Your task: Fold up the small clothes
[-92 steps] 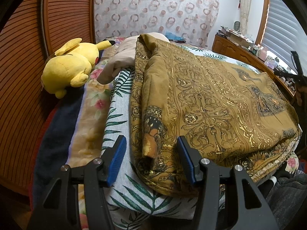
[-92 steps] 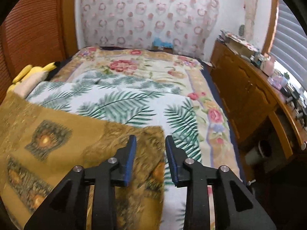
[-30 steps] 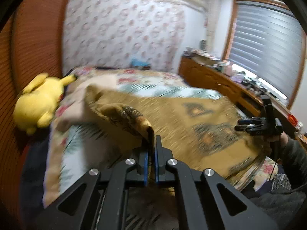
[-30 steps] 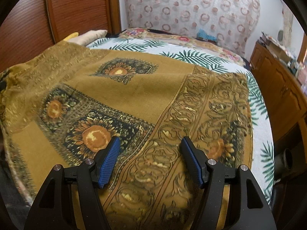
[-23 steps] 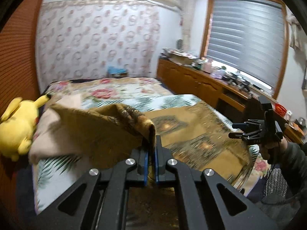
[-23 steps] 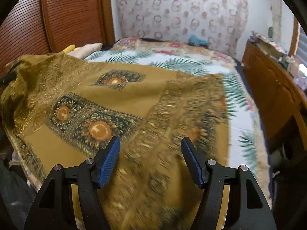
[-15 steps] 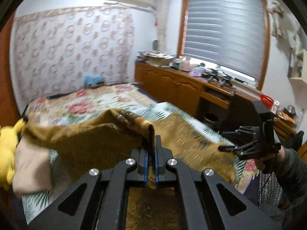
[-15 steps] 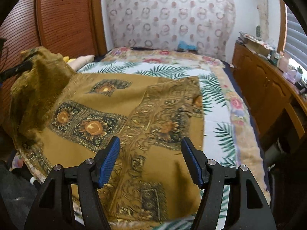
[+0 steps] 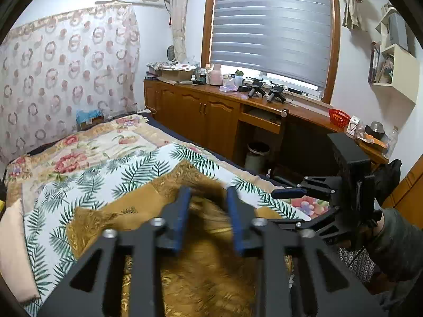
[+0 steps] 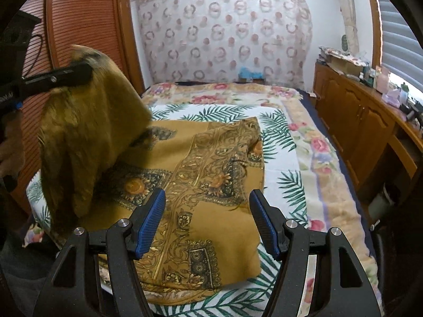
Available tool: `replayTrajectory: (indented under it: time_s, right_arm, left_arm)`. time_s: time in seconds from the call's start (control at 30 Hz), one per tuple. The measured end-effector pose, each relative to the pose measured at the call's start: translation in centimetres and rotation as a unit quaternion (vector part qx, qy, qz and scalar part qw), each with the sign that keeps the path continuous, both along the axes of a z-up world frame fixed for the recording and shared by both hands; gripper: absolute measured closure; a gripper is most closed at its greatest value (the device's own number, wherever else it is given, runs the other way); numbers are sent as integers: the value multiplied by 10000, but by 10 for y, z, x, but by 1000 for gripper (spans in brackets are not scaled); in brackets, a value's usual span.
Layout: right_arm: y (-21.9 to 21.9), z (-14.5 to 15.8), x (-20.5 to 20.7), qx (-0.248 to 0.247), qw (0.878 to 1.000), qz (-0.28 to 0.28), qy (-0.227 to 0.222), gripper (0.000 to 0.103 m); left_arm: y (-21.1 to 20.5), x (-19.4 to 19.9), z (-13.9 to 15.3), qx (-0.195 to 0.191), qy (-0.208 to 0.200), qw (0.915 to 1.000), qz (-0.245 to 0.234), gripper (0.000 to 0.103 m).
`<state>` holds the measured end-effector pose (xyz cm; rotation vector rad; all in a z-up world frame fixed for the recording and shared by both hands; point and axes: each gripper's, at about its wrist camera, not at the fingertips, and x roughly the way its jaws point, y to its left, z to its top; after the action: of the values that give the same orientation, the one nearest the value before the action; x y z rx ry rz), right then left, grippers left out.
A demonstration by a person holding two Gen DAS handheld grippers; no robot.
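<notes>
A mustard-brown patterned cloth (image 10: 211, 174) lies spread on the palm-leaf bedsheet (image 10: 288, 185). Its left side is lifted in a blurred hanging fold (image 10: 87, 132). My left gripper (image 9: 207, 211) is above the cloth and its jaws are opening. The blurred brown cloth (image 9: 206, 237) sits between the blue pads (image 9: 182, 211), which stand apart from it. In the right wrist view the left gripper (image 10: 66, 75) is at the upper left with the fold draped below it. My right gripper (image 10: 207, 222) hovers open over the cloth's near edge, holding nothing. The left wrist view shows the right gripper (image 9: 290, 206) at the right.
A wooden cabinet run (image 9: 211, 113) with clutter on top lines the far side of the bed, with a waste bin (image 9: 256, 155) under it. A pale pillow (image 9: 13, 248) lies at the left. A slatted wooden door (image 10: 82, 26) stands behind the left gripper. A floral blanket (image 10: 227, 92) covers the bed's far end.
The left gripper carried the cloth's edge up and across toward the right gripper, and its jaws have now parted. The right gripper drew back a little, still open.
</notes>
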<state>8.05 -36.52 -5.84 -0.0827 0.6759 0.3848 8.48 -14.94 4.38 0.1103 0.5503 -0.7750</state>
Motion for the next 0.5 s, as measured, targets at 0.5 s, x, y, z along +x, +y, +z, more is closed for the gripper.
replayTrajectory:
  time_s: [0.5]
  right_arm:
    - [30,-29,28,-436,9980,273,354,36]
  left_arm:
    - [65,-14,-36,168,101,9951,966,50]
